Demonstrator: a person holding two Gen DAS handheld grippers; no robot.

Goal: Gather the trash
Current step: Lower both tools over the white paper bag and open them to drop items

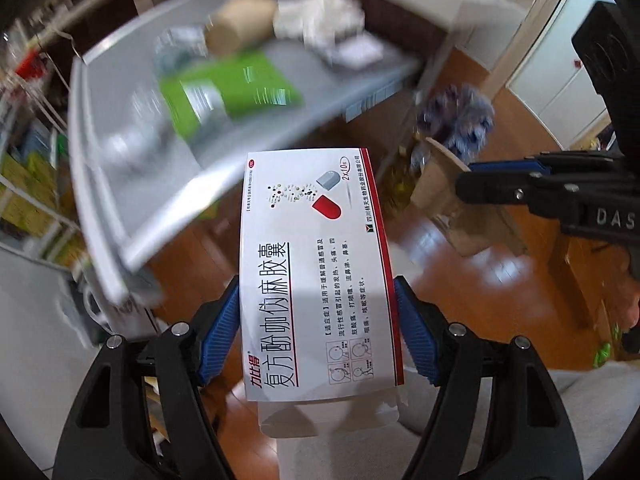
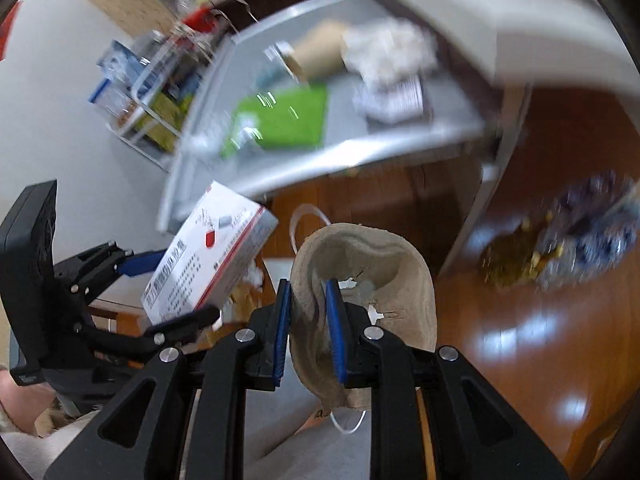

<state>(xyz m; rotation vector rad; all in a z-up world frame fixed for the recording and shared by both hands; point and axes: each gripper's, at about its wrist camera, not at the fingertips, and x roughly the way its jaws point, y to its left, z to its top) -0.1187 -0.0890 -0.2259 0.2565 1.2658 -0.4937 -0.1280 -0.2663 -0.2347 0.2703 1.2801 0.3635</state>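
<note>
While the blurred grey table (image 1: 120, 184) above leaves its green packet (image 1: 228, 92) and crumpled paper (image 1: 320, 16) hard to read, the left gripper (image 1: 316, 332) clamps its ribbed blue pads against the long edges of a glossy white medicine box (image 1: 312, 264). The right gripper (image 2: 308, 328) is pinched tight on a torn, fibrous tan paper bowl (image 2: 384, 264), over shiny wooden floor (image 2: 540, 320).

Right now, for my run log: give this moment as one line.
left gripper: shut on medicine box | right gripper: shut on paper bag | table: green packet, tissues remain
</note>
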